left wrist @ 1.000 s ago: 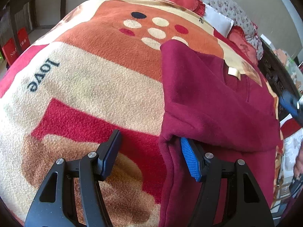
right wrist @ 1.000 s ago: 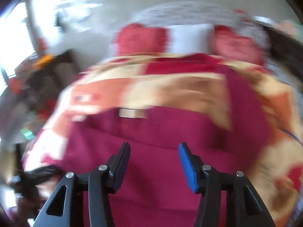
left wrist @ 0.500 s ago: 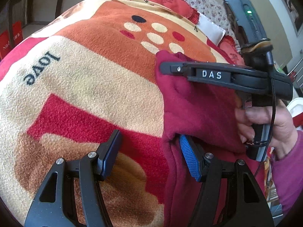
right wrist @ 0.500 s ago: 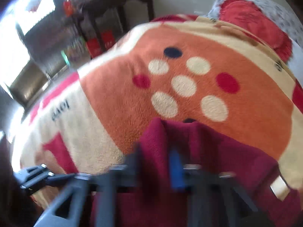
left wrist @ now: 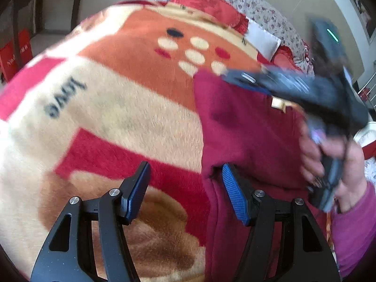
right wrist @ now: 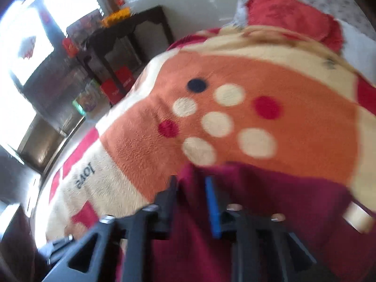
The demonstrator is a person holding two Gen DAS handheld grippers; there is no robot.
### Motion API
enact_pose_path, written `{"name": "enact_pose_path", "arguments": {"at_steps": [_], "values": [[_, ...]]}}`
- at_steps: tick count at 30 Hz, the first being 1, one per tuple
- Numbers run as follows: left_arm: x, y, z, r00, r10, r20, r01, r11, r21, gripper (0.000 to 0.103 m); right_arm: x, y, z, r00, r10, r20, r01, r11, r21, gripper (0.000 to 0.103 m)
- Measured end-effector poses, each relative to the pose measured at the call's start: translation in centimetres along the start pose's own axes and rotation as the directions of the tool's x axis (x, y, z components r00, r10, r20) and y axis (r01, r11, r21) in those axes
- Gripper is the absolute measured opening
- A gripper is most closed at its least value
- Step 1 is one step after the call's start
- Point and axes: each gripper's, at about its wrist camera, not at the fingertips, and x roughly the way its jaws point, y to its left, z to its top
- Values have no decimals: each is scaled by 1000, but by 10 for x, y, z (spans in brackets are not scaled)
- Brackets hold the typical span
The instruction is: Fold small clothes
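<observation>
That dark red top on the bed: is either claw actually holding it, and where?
The right gripper pinches the maroon garment at its far left corner. The left gripper is open, holding nothing.

A home bedroom; a fleece blanket point(left wrist: 112, 108) covers the bed; red pillows point(right wrist: 293, 21); a dark side table point(right wrist: 131, 35).

Motion blur smears the right gripper point(left wrist: 237, 80) in the left wrist view, so its hold on the maroon garment point(left wrist: 244, 127) cannot be told. In its own view, the right gripper's fingers point(right wrist: 212, 209) are blurred too. The garment's lower part runs off the frame below the left gripper point(left wrist: 185, 188).
</observation>
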Motion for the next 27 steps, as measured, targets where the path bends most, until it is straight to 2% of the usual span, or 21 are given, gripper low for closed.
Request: {"name": "enact_pose_path", "arguments": {"at_steps": [3,5,7,8,9,13,17,19,22,27], "values": [[-11,-8,12,999,18,50,-19,999,25,64,-48,-12,-23,996,-52,73,50,998,22,45],[-10,-14,21,998,24,63,-26,999,32,64,-69,-25,-47,995,-64,70,60,996,66,45],[-1,-23,25,998,41,43,-43,998,47,64,-77,-30,-65,994,-102,49,97,992,82,45],[3,-27,24,998,55,32,-56,997,54,64,-80,-32,-79,988,-149,34,146,986,84,45],[12,-31,22,996,86,9,-87,994,62,64,-79,-32,-84,984,-174,31,171,981,89,45],[43,-32,9,980,189,-64,-182,978,101,64,-73,-53,-110,979,-205,-10,203,964,174,44],[41,-29,9,980,188,-62,-183,980,77,66,-64,-59,-110,967,-254,-5,252,953,169,43],[34,-31,12,981,184,-61,-179,981,67,65,-73,-56,-108,968,-250,-8,248,953,172,44],[19,-45,16,985,171,-19,-169,981,94,65,-96,-53,-113,968,-248,26,240,955,177,44],[7,-73,19,995,98,23,-100,986,134,65,-135,-72,-139,925,-378,27,364,906,215,44]]}}
